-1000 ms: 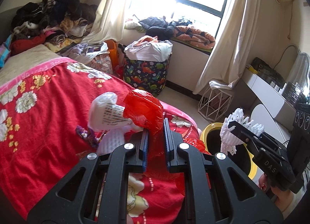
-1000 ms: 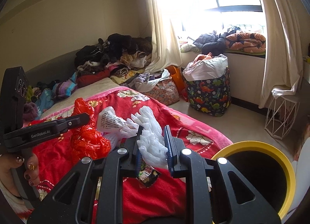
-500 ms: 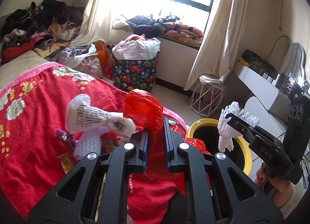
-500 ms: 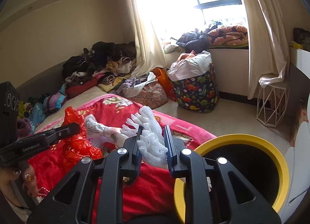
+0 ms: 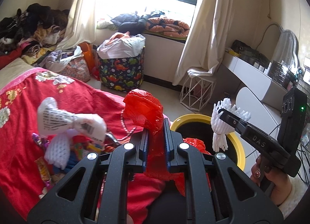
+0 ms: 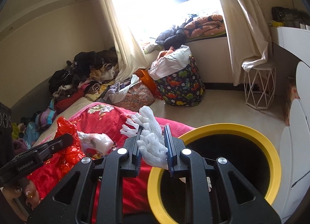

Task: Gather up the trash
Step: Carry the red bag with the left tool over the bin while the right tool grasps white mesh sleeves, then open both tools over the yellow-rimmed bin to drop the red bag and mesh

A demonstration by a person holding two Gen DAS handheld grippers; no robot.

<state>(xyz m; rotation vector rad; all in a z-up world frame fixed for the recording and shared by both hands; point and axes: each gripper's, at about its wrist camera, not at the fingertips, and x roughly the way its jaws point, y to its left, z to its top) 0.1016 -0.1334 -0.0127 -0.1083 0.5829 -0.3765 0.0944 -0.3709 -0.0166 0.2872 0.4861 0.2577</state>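
Both hands loaded, bin within reach

My right gripper [image 6: 152, 144] clamps the white foam net [image 6: 150, 136] at the rim of the yellow bin [image 6: 271, 158], ready to drop; my left gripper [image 5: 156, 136] pinches the red plastic bag [image 5: 147, 109] just beside it over the bed [image 5: 19, 127]. Neither piece is binned yet, I judge, and a tied white bag [image 5: 64, 119], another foam sleeve [image 5: 57, 150] and wrappers [image 5: 43, 167] remain on the blanket.
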